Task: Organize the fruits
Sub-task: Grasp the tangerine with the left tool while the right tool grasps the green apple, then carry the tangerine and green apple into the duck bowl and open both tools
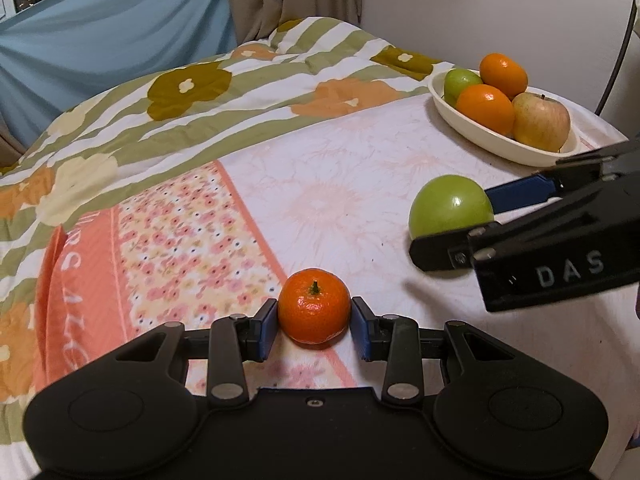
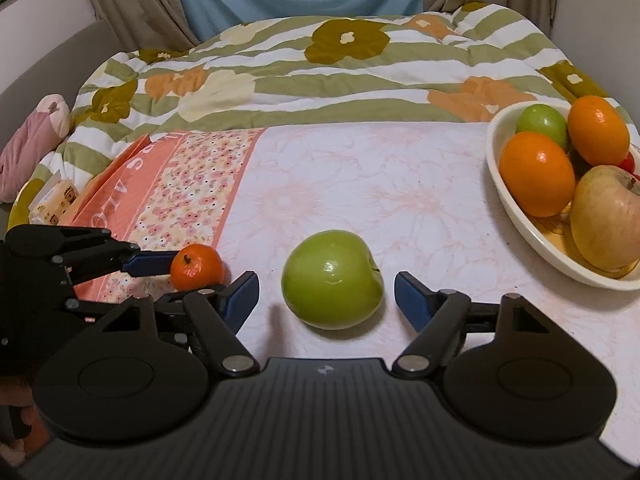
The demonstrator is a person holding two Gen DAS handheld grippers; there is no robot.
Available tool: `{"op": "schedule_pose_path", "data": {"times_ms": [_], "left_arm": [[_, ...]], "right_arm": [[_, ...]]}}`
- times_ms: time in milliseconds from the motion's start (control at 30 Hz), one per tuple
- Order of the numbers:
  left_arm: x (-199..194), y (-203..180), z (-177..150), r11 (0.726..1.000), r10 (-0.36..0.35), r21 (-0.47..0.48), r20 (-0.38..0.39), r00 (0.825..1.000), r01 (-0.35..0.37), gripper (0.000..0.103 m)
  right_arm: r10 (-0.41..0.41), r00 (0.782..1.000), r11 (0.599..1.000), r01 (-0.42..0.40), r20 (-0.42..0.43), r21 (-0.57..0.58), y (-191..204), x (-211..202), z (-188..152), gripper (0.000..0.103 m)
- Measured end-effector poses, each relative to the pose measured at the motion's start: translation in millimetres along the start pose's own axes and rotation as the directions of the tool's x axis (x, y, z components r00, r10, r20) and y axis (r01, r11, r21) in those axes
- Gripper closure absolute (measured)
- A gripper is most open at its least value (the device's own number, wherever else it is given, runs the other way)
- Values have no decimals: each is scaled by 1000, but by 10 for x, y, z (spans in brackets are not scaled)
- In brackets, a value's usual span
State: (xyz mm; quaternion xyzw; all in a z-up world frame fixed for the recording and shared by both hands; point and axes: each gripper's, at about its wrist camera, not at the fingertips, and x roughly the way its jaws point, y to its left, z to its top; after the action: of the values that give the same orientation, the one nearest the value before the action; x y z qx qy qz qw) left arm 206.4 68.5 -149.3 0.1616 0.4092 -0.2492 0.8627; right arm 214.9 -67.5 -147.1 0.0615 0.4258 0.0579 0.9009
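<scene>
While the tangerine (image 1: pixel 314 311) on the bed is pinched by the left tongs (image 1: pixel 314 328), the green apple (image 2: pixel 332 278) lies unheld between the open right tongs (image 2: pixel 326 300); it could be pushed and rolled.

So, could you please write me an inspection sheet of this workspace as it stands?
Surface: floral sheet on a bed, striped quilt behind.
Job's things: tangerine and green apple on the sheet; white bowl holds two oranges, two apples and something red, partly hidden.
Clutter: pink cushion, printed packet at left.
Grippers: left tool closed against the tangerine; right tool open around the apple, gaps both sides.
Cables: thin dark line, possibly a cable.
Surroundings: curtains, blue fabric, wall.
</scene>
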Motion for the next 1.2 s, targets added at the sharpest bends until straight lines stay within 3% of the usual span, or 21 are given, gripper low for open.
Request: {"op": "schedule_pose_path", "data": {"times_ms": [167,267,467,867,1200], "left_arm": [[-72,-10,-62,1000,17,-14,0,1000,-17,61],[-115,0,-92,999,24,-29,3,1000,-24,61],[-179,-8,-91,998,39,-52,4,999,-38,61],[-494,-286,204,994,50,-99,65,997,-43,61],[-652,-797,682,996,46,-87,133,990,-34,61]], "right_arm": [[-9,1000,1000,8,-8,-10,-10,82,13,20],[-2,1000,1000,2,-10,-15,-25,115,12,30],[-3,1000,999,3,10,-54,-18,86,-9,30],[28,996,999,-25,79,-43,-279,-492,70,30],[-5,990,1000,7,140,-11,-969,-1117,211,30]]}}
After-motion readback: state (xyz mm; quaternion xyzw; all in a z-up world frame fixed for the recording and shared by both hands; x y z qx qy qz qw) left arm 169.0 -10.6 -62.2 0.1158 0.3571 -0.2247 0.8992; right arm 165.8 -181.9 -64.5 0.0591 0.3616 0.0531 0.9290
